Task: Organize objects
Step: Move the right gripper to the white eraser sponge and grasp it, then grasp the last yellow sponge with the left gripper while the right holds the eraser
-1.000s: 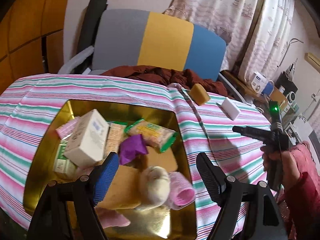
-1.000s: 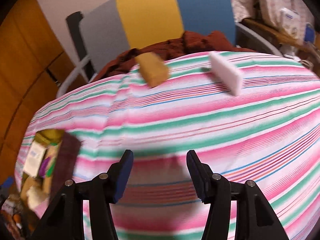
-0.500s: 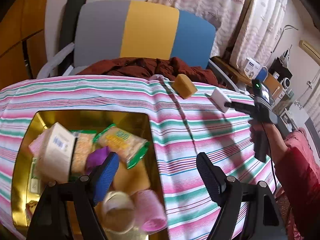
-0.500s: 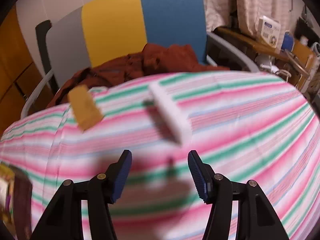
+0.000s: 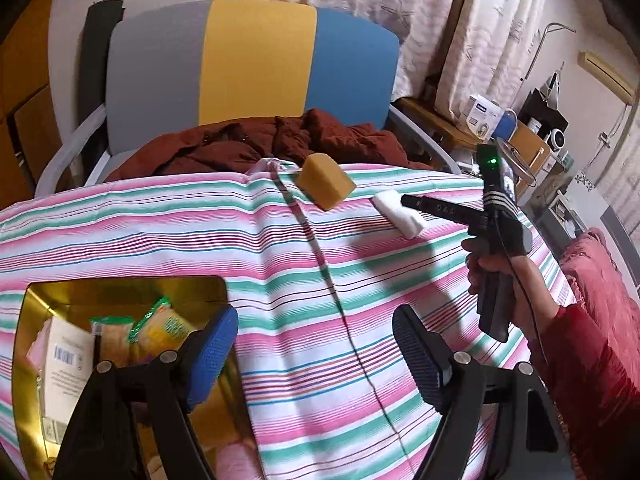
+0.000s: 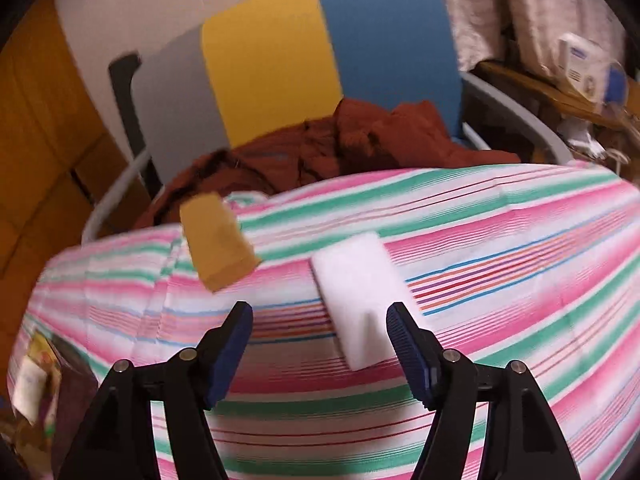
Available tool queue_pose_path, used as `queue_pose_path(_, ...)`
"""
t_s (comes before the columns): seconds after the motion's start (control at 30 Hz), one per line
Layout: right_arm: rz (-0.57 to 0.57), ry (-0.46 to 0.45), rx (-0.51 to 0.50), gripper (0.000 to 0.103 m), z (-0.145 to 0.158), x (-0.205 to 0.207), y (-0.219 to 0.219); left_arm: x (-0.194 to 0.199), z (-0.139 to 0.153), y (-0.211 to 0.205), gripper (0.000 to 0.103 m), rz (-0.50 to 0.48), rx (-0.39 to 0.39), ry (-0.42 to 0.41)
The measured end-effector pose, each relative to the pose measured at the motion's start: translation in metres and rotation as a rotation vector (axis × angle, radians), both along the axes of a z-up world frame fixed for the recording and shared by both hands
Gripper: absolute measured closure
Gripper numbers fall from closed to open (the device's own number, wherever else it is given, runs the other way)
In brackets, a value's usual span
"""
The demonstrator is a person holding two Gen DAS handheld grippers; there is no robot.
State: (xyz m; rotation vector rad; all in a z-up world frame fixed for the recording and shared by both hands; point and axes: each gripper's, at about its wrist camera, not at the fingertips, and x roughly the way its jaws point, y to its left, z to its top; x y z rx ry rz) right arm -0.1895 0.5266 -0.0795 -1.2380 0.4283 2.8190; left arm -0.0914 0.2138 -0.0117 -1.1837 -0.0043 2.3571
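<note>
On the striped worktop [image 6: 500, 240], the right claw [image 6: 320, 344], jaws opening, now frames the white sponge block [image 6: 360, 300] near the far edge beside a yellow sponge [image 6: 218, 240], while the empty, open left claw [image 5: 316, 356] has shifted off the gold tray [image 5: 24, 360] over bare cloth.

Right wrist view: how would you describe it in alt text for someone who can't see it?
Two black fingers with blue pads are opening around the near end of a white rectangular foam block lying on a pink, green and white striped cloth. A mustard-yellow sponge block lies further left, before a grey, yellow and blue chair.
</note>
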Motion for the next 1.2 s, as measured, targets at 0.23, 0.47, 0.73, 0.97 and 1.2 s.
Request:
queue_pose_path(0.23, -0.029, -0.052, 0.046, 0.028, -0.02, -0.013, 0.022, -0.015, -0.009, 0.017, 0.022, 0.0, 0.007, -0.044)
queue_pose_path(0.47, 0.026, -0.111, 0.081, 0.029, -0.043, -0.041, 0.017, -0.035, -0.013, 0.039, 0.022, -0.001, -0.018, -0.057)
queue_pose_path(0.73, -0.057, -0.021, 0.15, 0.043, -0.049, -0.021, 0.014, -0.082, -0.027, 0.084, 0.022, 0.001, -0.072, -0.027)
queue_pose_path(0.97, -0.274, 0.015, 0.128, 0.043, -0.049, 0.003, 0.04, -0.14, -0.053, 0.137, 0.022, 0.035, -0.086, -0.08)
queue_pose_path(1.2, -0.327, 0.001, 0.096, 0.042, -0.056, 0.004, 0.052, -0.186, -0.071, 0.17, 0.022, 0.127, -0.175, -0.061)
